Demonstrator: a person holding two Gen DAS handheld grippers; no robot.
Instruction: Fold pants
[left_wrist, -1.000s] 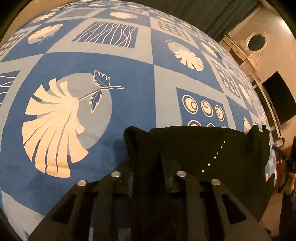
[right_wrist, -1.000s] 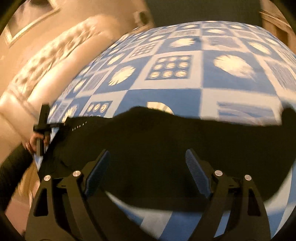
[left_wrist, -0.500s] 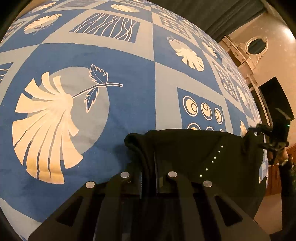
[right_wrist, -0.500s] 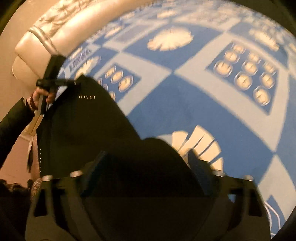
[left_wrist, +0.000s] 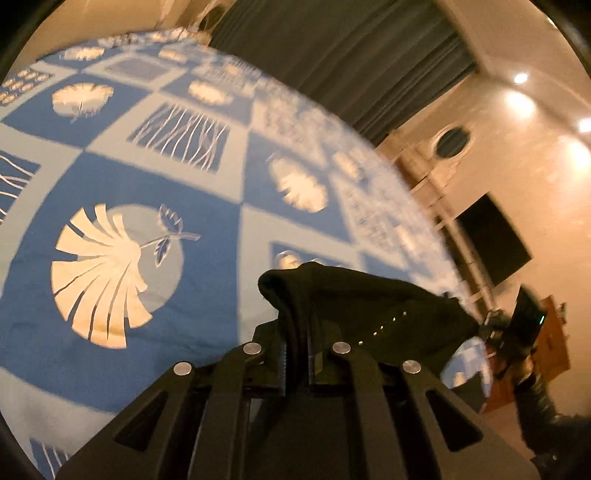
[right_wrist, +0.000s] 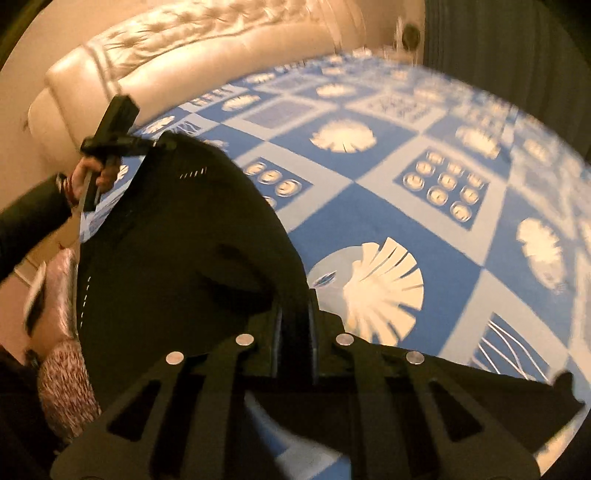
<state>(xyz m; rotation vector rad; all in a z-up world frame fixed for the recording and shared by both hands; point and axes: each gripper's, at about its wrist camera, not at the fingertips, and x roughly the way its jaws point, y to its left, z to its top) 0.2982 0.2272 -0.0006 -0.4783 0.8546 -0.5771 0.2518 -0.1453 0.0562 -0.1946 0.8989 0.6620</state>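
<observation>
No containers anywhere here, so it's really all about the pants and the bed.

On the left side, your left tongs (left_wrist: 297, 345) are pinching a bunched edge of the black pants (left_wrist: 369, 306), the fingers pressed tight together on the fabric. The pants are hanging stretched between your two hands, lifted above the blue patterned bedspread (left_wrist: 207, 258). A row of small light studs is showing on the cloth. Far right in that view, your other hand's gripper is gripping the opposite corner.

Over on the right wrist view, your right tongs (right_wrist: 294, 332) are also clamping a fold of the pants (right_wrist: 177, 258), fingers nearly touching with cloth between them. The fabric is spreading away toward the left tongs (right_wrist: 155, 144), which are holding the far corner near the cream tufted headboard (right_wrist: 207, 48).

Compared to a second ago: your right tongs were spread wide over the pants and are now closed on them. The left ones are still clamped, and the pants are lifting up off the bedspread instead of lying flat.
</observation>
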